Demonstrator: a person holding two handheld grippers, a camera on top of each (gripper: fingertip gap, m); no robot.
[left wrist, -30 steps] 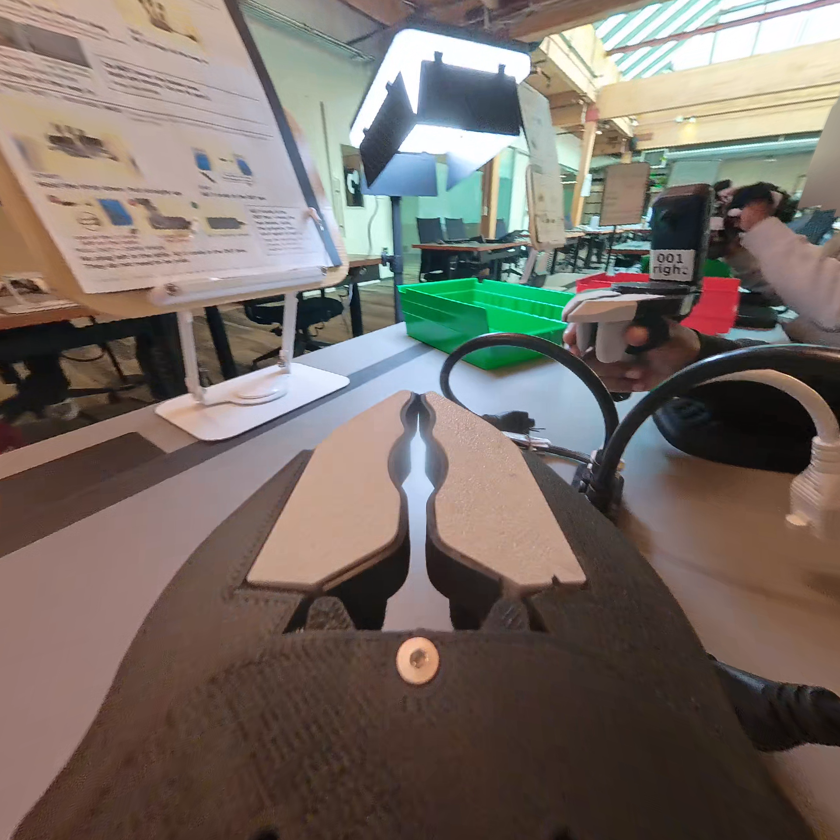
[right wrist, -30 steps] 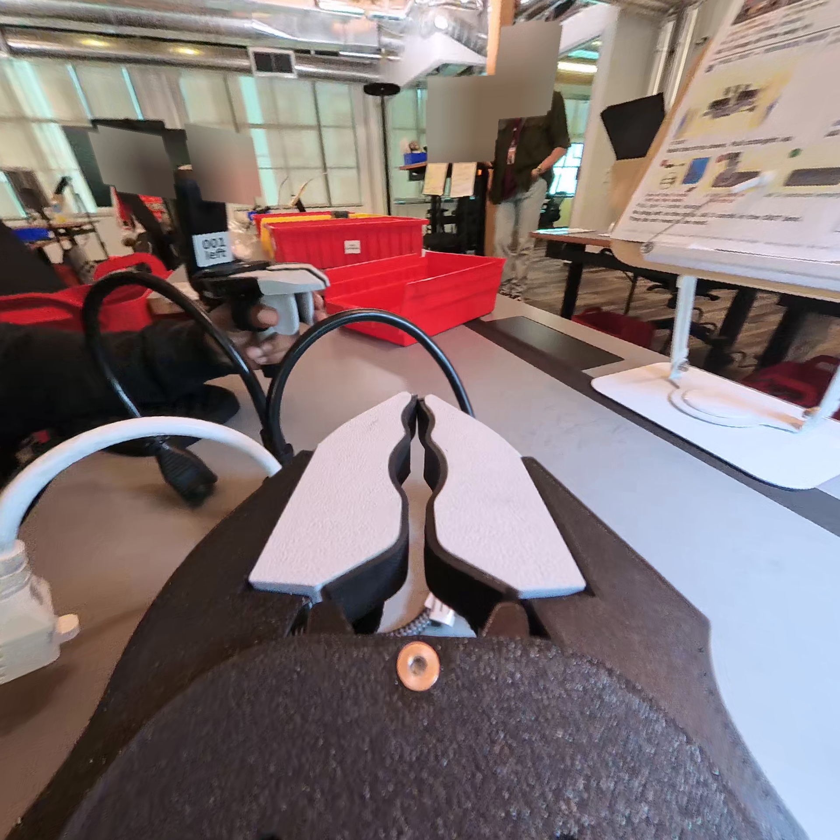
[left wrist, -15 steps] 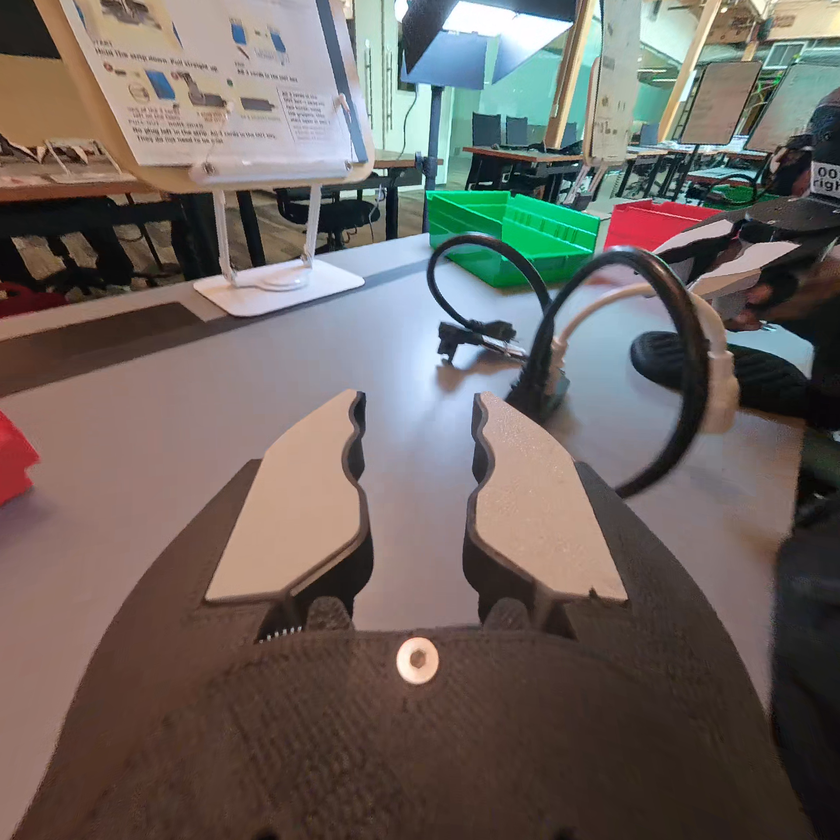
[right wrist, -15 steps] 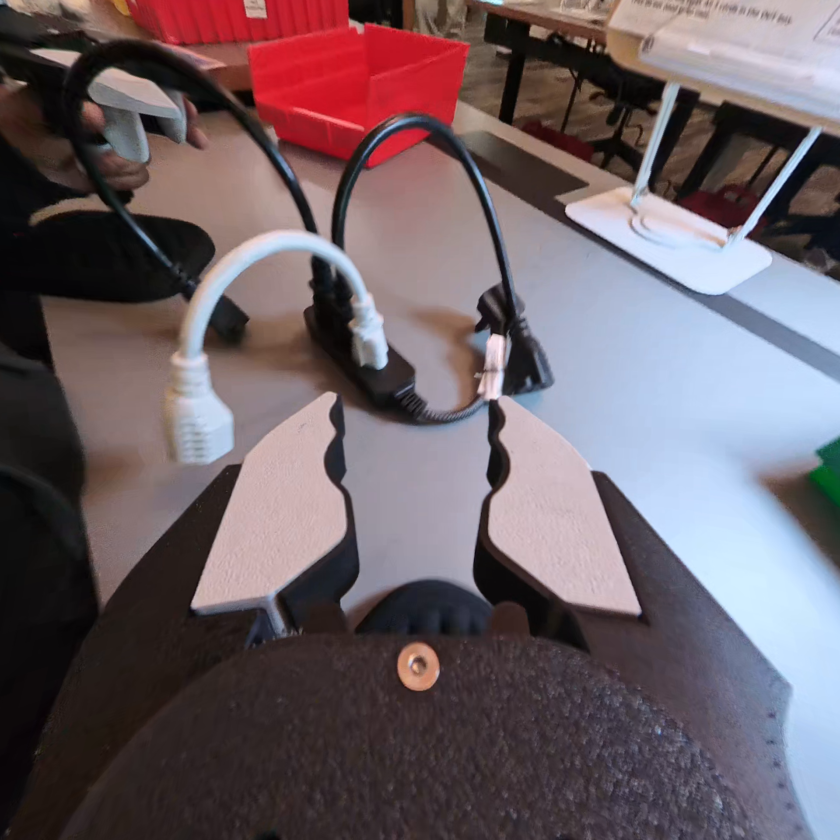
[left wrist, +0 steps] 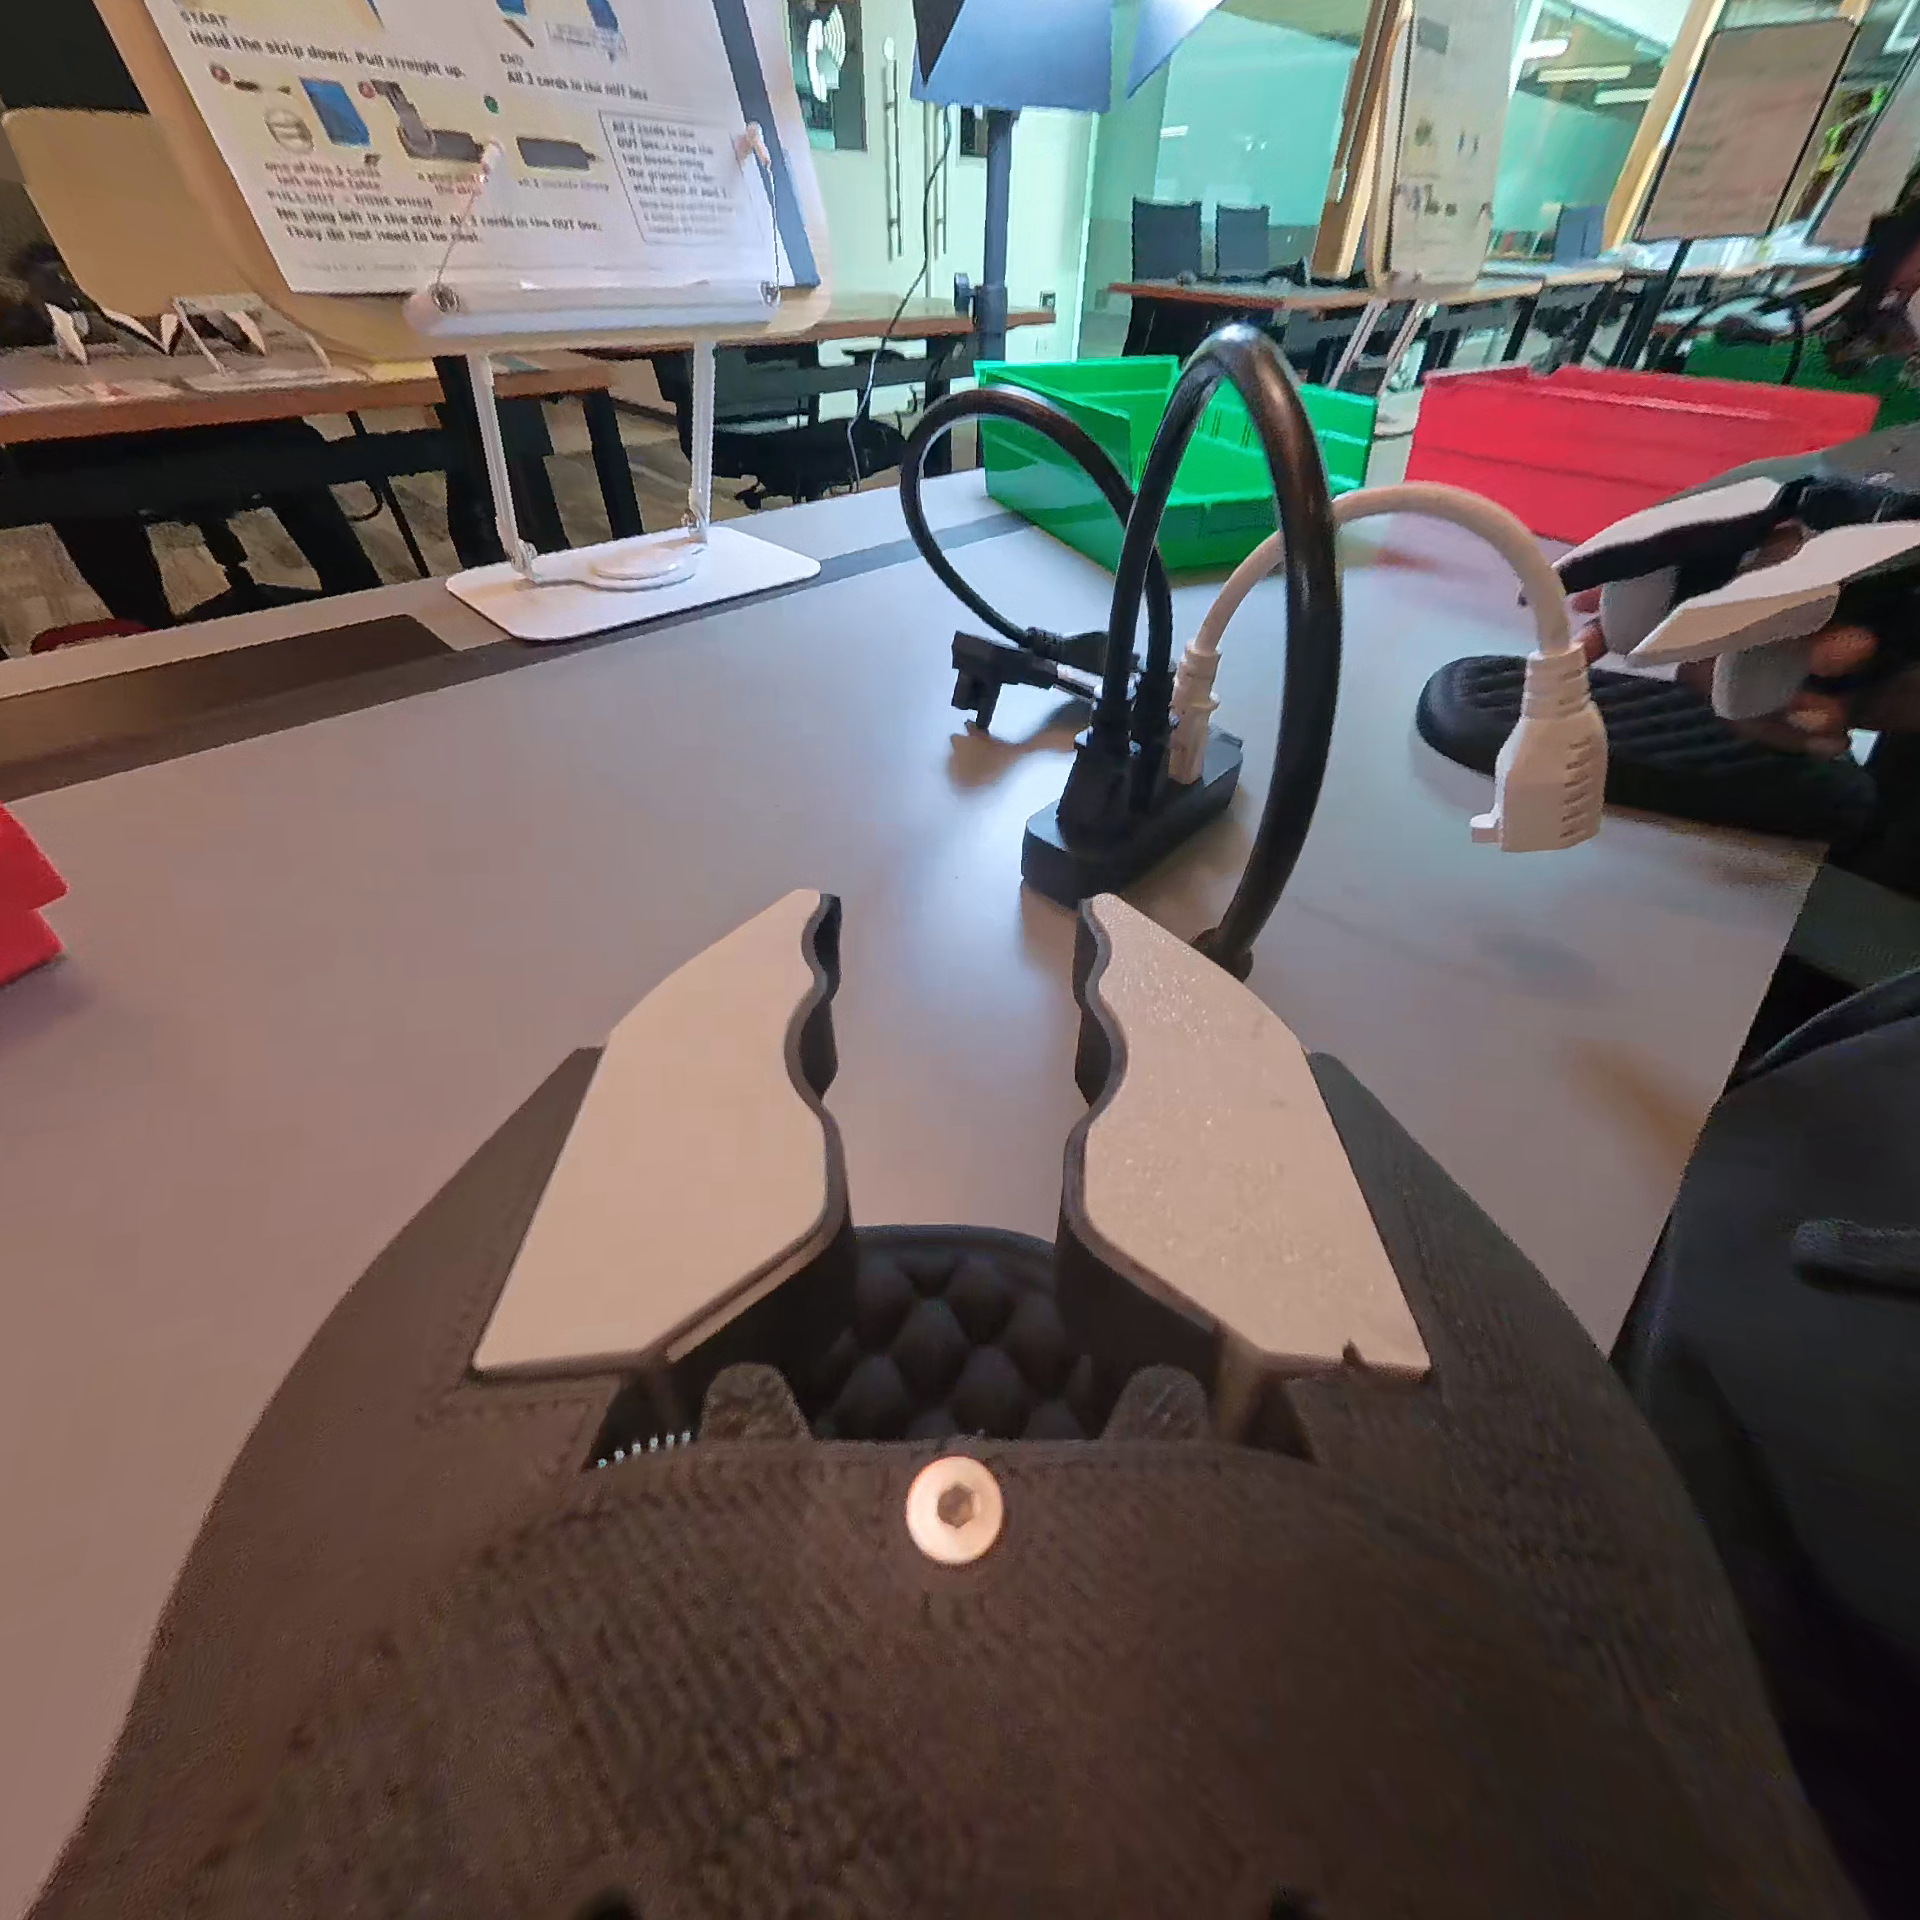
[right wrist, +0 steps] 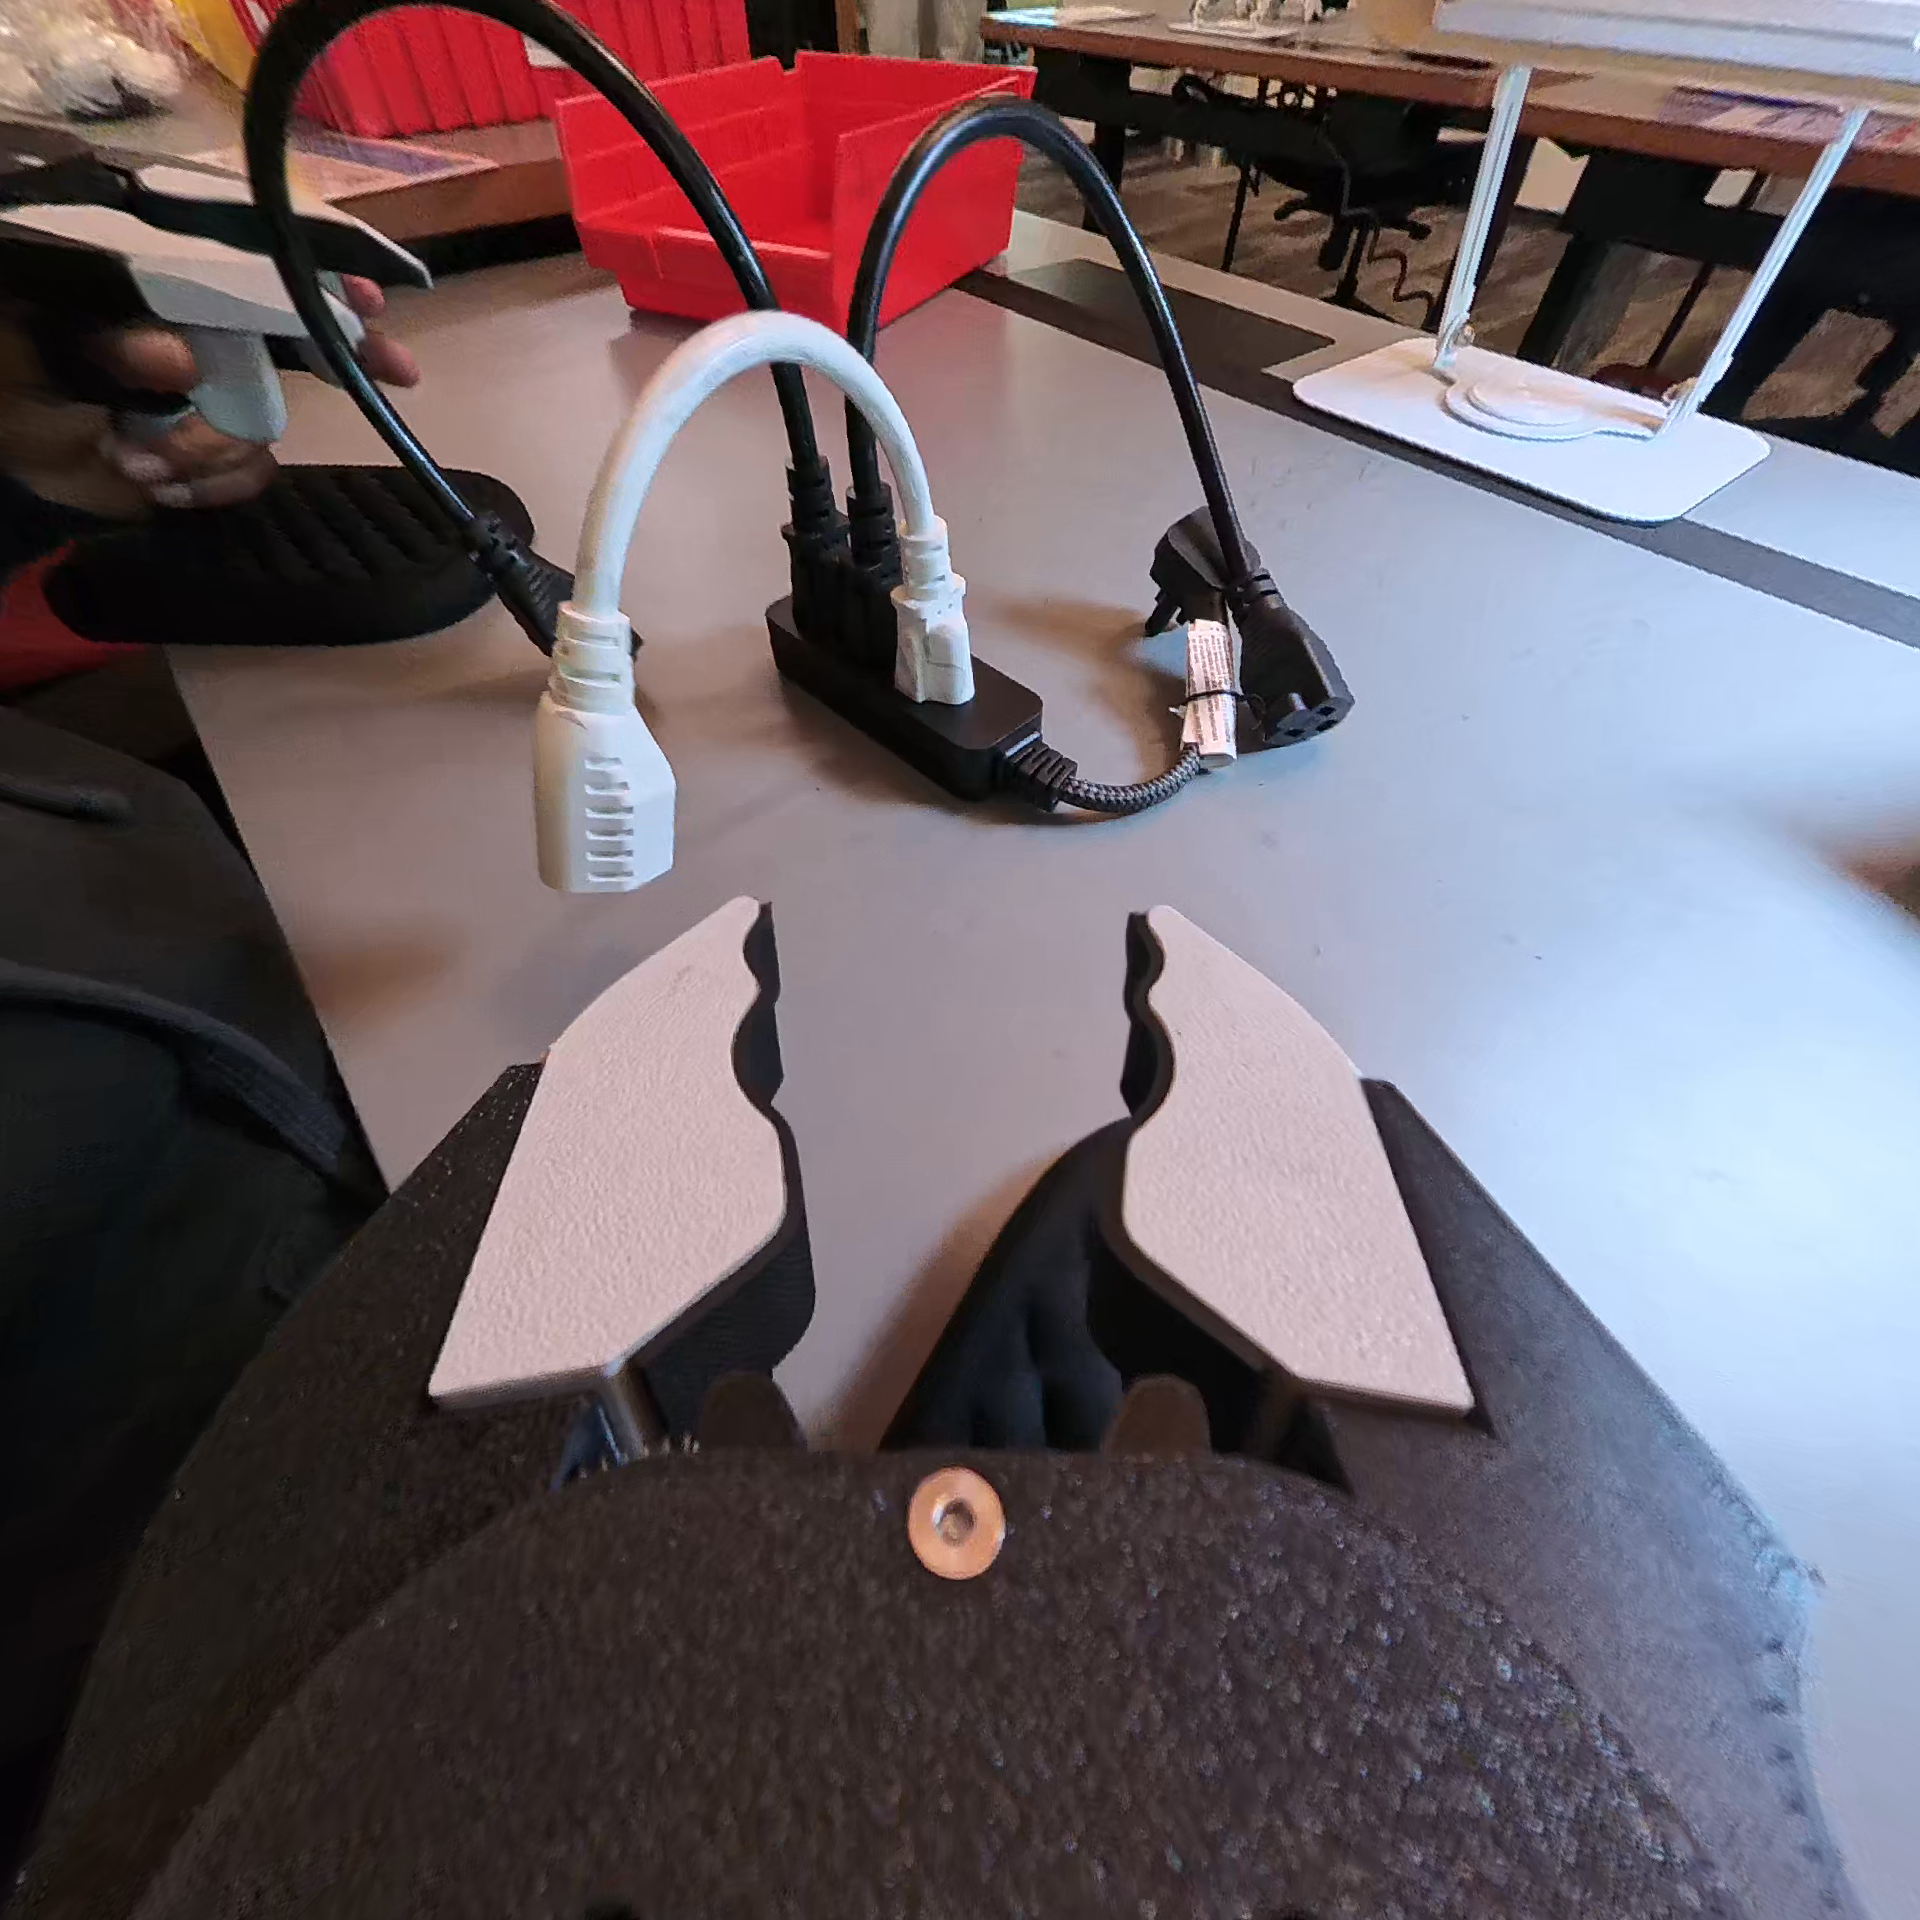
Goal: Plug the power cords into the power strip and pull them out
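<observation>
I see the grey matte table (right wrist: 1455,831) carrying everything, smooth with a darker strip toward its far edge. A red ribbed plastic bin (right wrist: 790,156) sits near the far edge on my left side, a green bin (left wrist: 1174,468) near the far edge on my right side, and a white flat-based document stand (left wrist: 634,571) holds a printed instruction sheet (left wrist: 499,135) whose wording I leave aside.

Toward the near middle of the table lies the black power strip (right wrist: 935,707), a slim glossy block with a braided lead. Three short cords stand plugged into it, arching up in stiff loops: two black cords (right wrist: 1091,208) and one white cord (right wrist: 769,353), whose ribbed free end hangs just over the near edge. A paper tag (right wrist: 1210,691) wraps the strip's lead; its print is too small to read.

My left gripper (left wrist: 951,925) and right gripper (right wrist: 951,925) both hang released, textured grey fingers (right wrist: 644,1143) spread and empty. A second ago both were clenched and level; now they tilt down toward the strip.
</observation>
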